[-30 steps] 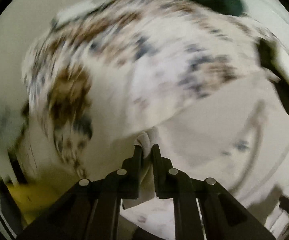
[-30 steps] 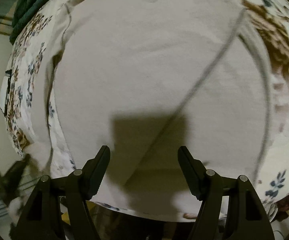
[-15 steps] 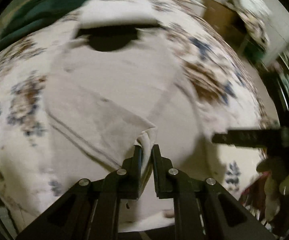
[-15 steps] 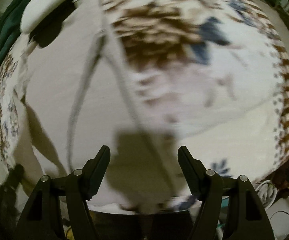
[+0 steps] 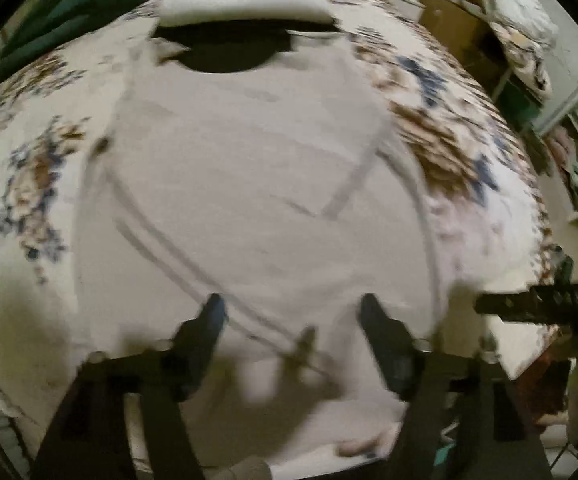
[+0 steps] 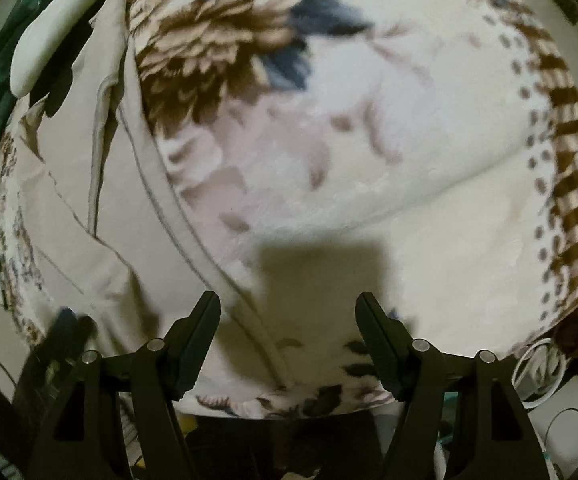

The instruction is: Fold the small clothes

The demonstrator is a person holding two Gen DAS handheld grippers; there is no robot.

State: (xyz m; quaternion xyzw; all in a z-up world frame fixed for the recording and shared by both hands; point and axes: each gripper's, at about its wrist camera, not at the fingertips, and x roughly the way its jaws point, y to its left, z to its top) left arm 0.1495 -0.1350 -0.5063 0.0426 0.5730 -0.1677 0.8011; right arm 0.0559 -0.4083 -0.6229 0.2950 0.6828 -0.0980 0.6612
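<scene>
Both grippers, left gripper (image 5: 291, 314) and right gripper (image 6: 288, 312), jaws wide, empty, over pale garment (image 5: 249, 184), seemingly flat on floral bedspread (image 6: 369, 140).

Soft cloth over cloth, hard matt plastic at the edges

The pale garment (image 5: 249, 184) is plain matt woven cloth with stitched seams; the floral bedspread (image 6: 369, 112) under it looks plusher, faintly fuzzy. The left gripper (image 5: 291, 320) and right gripper (image 6: 288, 316) have matt black plastic fingers (image 6: 203, 332) with ribbed inner faces and small shiny metal pins.
</scene>
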